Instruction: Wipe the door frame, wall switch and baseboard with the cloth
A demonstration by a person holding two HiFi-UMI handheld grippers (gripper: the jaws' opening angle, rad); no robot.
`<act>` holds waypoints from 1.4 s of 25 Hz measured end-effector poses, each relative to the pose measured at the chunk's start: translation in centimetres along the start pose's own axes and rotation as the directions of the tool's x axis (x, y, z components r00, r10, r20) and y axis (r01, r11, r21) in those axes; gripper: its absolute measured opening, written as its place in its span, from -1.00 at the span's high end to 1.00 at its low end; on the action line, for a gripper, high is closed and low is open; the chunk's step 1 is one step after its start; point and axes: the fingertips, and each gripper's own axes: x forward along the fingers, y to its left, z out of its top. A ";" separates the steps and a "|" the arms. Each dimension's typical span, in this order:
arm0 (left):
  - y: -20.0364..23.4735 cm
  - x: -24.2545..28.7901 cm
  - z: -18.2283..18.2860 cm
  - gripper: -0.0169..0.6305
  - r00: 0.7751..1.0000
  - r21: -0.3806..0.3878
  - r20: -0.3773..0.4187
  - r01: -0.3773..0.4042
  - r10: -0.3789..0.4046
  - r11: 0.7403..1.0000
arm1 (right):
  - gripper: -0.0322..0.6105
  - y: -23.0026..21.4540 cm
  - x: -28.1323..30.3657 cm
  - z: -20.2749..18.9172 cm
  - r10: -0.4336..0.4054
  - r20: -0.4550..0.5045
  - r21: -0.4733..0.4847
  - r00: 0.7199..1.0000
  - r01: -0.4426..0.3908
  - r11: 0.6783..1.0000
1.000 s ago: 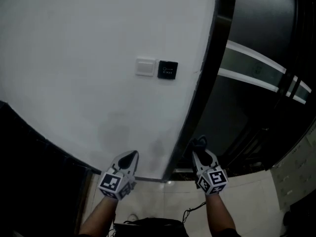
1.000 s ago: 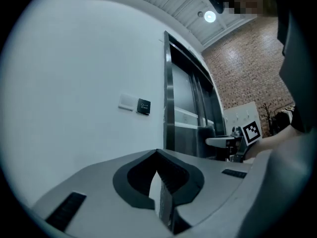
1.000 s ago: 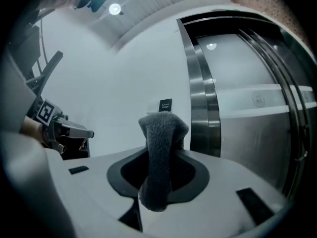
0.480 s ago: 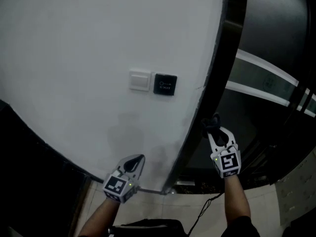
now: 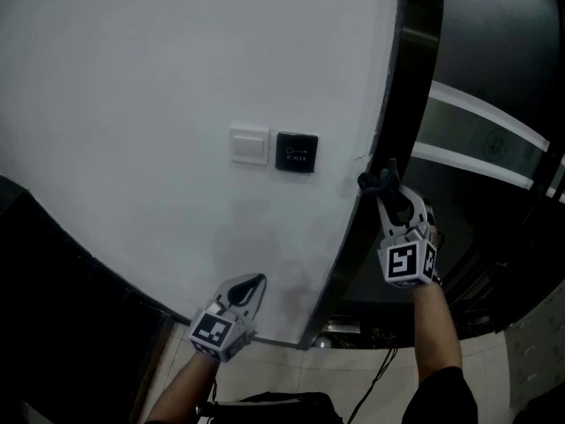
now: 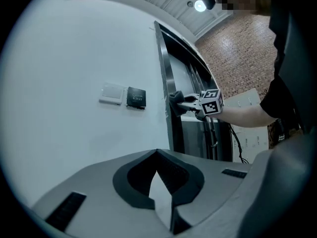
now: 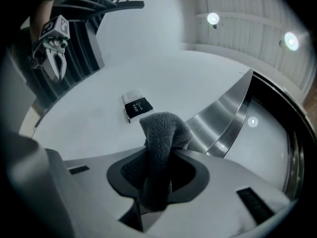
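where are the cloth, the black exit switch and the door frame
cloth [image 7: 159, 143]: right gripper view, its fold between the jaws
black exit switch [image 5: 297, 152]: head view, centre of its face
door frame [image 5: 408, 69]: head view, dark upright strip

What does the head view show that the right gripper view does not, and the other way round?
Only the head view: the person's right forearm and the marker cube on the right tongs. Only the right gripper view: two ceiling lights. Both: the white wall switch, the black exit button, the door frame, the left tongs, and the grey cloth clamped in the right tongs.
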 end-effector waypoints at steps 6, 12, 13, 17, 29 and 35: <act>1.4 0.3 -0.9 0.99 1.000 -0.026 0.008 0.000 0.000 1.000 | 0.62 1.7 1.1 -0.2 0.052 -0.048 -0.142 0.998 -0.058 0.988; 1.7 0.7 -1.8 0.99 1.000 -0.047 0.001 0.016 -0.016 0.999 | 0.62 5.8 0.5 -2.1 0.200 -0.125 -0.134 0.972 -0.216 0.967; 1.7 0.8 -1.9 0.99 1.000 -0.049 0.000 0.020 -0.020 0.999 | 0.62 6.5 0.3 -2.4 0.211 -0.136 -0.132 0.968 -0.229 0.964; 1.4 1.3 -2.2 0.99 0.999 -0.059 -0.003 0.037 -0.037 0.998 | 0.62 9.5 -0.3 -4.5 0.268 -0.168 -0.154 0.949 -0.294 0.943; 1.9 1.1 -3.1 0.99 1.000 -0.083 -0.017 0.009 -0.010 0.997 | 0.62 16.7 -1.9 -8.3 0.346 -0.201 -0.136 0.916 -0.376 0.917; 2.0 0.9 -4.2 0.99 0.998 -0.114 -0.064 -0.022 0.015 0.993 | 0.62 21.7 -2.7 -10.3 0.441 -0.219 -0.107 0.871 -0.470 0.876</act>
